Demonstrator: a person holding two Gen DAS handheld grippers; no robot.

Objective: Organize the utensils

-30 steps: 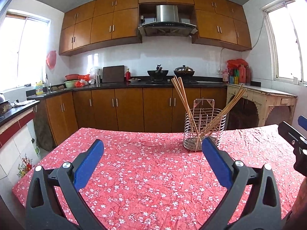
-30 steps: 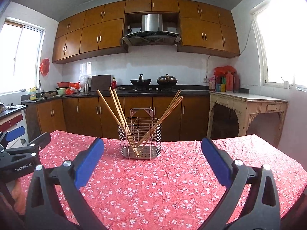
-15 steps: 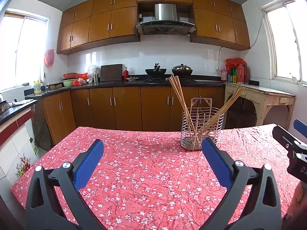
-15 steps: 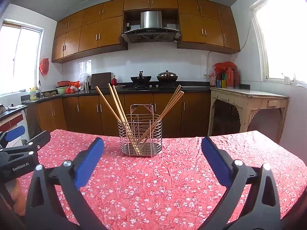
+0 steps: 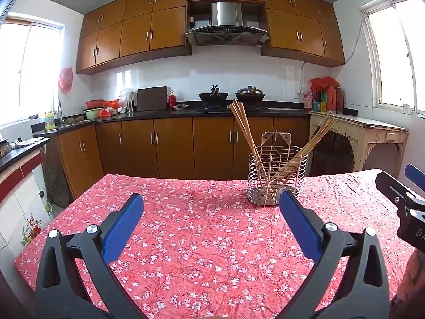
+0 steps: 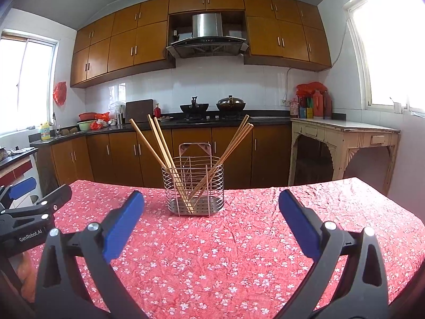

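The left gripper [image 5: 211, 220] is held low over a table [image 5: 202, 252] covered in a red flowered cloth, its blue-padded fingers spread wide with nothing between them. The right gripper [image 6: 211, 220] is held the same way, spread and empty; each one is glimpsed at the edge of the other's view. A wire utensil holder [image 6: 193, 186] stands upright on the cloth ahead of both grippers, well apart from them, nearer the far edge of the table. Wooden chopsticks [image 6: 159, 146] are seen standing in it in two bunches, one leaning left and one leaning right. No loose utensils can be seen on the cloth. The task is judged to be finished or nearly so, with every visible chopstick already placed in the holder and nothing left to be picked up.
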